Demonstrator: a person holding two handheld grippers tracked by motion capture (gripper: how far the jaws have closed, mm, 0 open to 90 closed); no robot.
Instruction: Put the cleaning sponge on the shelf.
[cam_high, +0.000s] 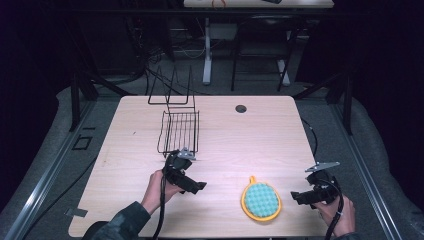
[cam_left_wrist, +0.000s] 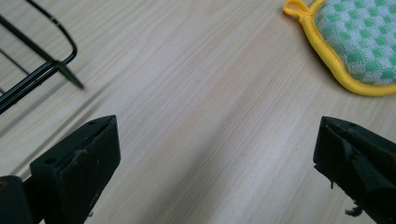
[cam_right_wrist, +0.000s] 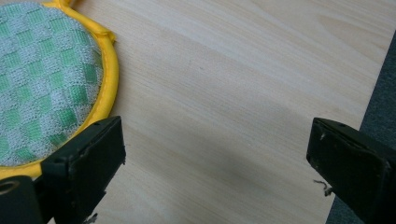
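At the far left of the light wooden table (cam_high: 260, 130) stood a black wire rack (cam_high: 179, 131), its near edge just beyond the left gripper (cam_high: 196, 186), which hovered low over the wood with nothing in it. In the left gripper view the jaws stood wide apart with bare table between them, a corner of the rack off to one side and the pot holder (cam_left_wrist: 357, 44) ahead beyond the other jaw. Further right, near the table's near edge, lay that pot holder (cam_high: 260, 201), flat, round, green-and-white checked with a yellow rim, its small yellow loop (cam_high: 252, 178) pointing toward the far side; being nearly circular, it had no real long axis beyond the line through that loop. It sat between the two grippers, clear of both. Furthest right, the right gripper (cam_high: 300, 197) hung just beside the pot holder's right edge, its jaws likewise spread wide and empty; in the right gripper view one jaw stood over the yellow rim (cam_right_wrist: 108, 84) while the other reached toward the table's right edge. The right gripper was plainly the nearer of the two, so the pot holder lay a short way to its left, and a small leftward shift would likely have put the rim between its jaws; the left gripper would have had farther to travel rightward.
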